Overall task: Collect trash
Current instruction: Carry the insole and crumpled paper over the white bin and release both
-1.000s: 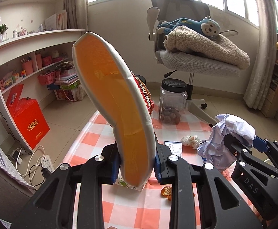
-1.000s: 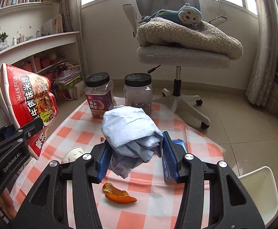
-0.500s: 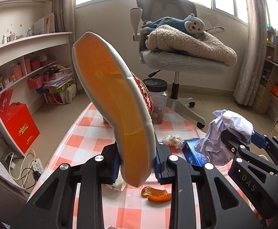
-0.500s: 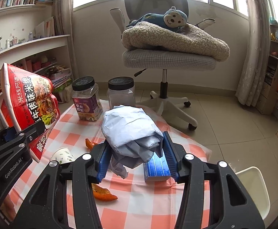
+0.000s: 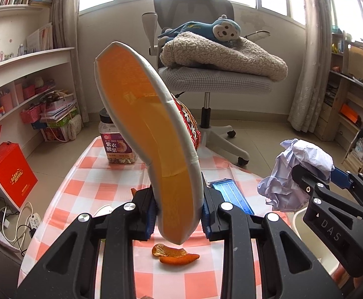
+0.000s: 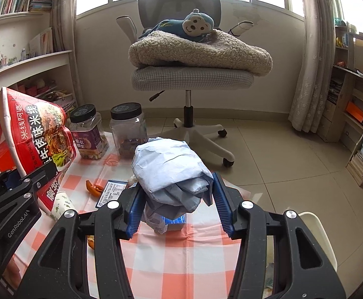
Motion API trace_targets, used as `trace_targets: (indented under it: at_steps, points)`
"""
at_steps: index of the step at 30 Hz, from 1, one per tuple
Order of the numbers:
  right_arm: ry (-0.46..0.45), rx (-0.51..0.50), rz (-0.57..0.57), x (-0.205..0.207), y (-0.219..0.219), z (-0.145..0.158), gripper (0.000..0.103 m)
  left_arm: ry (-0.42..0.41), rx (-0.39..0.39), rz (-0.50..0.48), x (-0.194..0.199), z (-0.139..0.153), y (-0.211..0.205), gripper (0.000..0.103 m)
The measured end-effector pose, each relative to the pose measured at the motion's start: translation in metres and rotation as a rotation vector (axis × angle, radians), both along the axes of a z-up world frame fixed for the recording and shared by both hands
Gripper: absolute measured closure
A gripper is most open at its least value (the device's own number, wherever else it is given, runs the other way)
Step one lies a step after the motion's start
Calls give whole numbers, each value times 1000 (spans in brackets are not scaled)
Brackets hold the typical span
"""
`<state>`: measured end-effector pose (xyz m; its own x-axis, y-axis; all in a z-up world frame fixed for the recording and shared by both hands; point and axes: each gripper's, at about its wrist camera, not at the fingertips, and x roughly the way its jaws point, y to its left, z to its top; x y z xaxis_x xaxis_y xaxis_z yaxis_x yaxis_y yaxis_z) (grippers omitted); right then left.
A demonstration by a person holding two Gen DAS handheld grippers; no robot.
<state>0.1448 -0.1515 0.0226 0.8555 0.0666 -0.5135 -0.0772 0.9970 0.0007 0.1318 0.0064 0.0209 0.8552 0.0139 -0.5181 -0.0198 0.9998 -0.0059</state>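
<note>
Both wrist views look forward and down, sharing the checkered table (image 5: pixel 86 182) and chair (image 6: pixel 188 74)

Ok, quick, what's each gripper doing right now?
Left gripper: shut on the red snack bag.
Right gripper: shut on the crumpled paper wad.

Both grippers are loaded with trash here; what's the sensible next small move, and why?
Probably carry both loads toward the white bin at the table's right edge. The left gripper is clamped on the red snack bag, the right gripper on the crumpled paper, so neither can take the orange peel yet.
</note>
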Motion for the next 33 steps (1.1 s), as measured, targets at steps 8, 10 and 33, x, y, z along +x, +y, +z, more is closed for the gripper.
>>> trace_targets:
  at_steps: [8, 10, 33]
  points:
    - [0, -6, -54, -6, -30, 1, 55, -1, 3, -44, -1, -3, -24, 75]
    - [1, -9, -69, -7, -39, 1, 55, 1, 3, -55, 0, -3, -30, 75]
    - [94, -1, -338, -20, -177, -17, 53, 30, -17, -246, 4, -17, -139, 75]
